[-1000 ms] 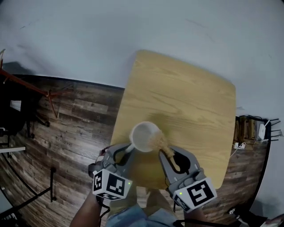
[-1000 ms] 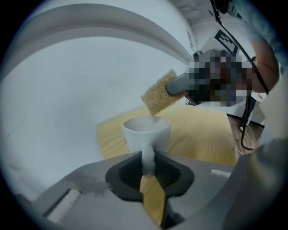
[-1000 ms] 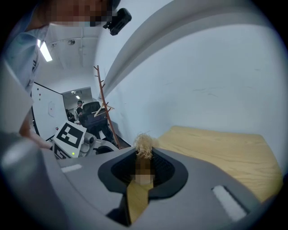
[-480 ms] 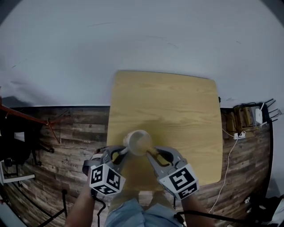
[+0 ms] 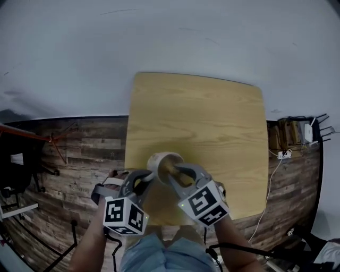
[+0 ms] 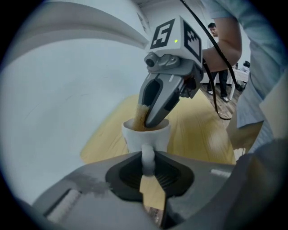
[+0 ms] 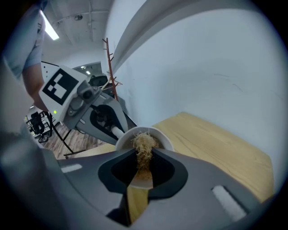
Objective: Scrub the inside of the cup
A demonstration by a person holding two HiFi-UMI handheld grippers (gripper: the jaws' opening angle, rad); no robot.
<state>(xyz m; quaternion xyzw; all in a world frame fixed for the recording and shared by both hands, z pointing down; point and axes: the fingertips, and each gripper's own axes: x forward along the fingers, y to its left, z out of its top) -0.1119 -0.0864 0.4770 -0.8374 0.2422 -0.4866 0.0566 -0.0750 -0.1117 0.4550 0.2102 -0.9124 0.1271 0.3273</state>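
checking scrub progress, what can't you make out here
Inside floor of the cup: every view, scrubber and right gripper fill its mouth.
Whether the cup rests on the table: left gripper view, left gripper covers its base.
Tip of the scrubber: left gripper view, behind the cup wall.

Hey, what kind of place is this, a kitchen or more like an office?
Probably a lab or office workspace, not a kitchen: a wooden table against a plain white wall, a plank floor with loose cables, and a strip light on an open ceiling.
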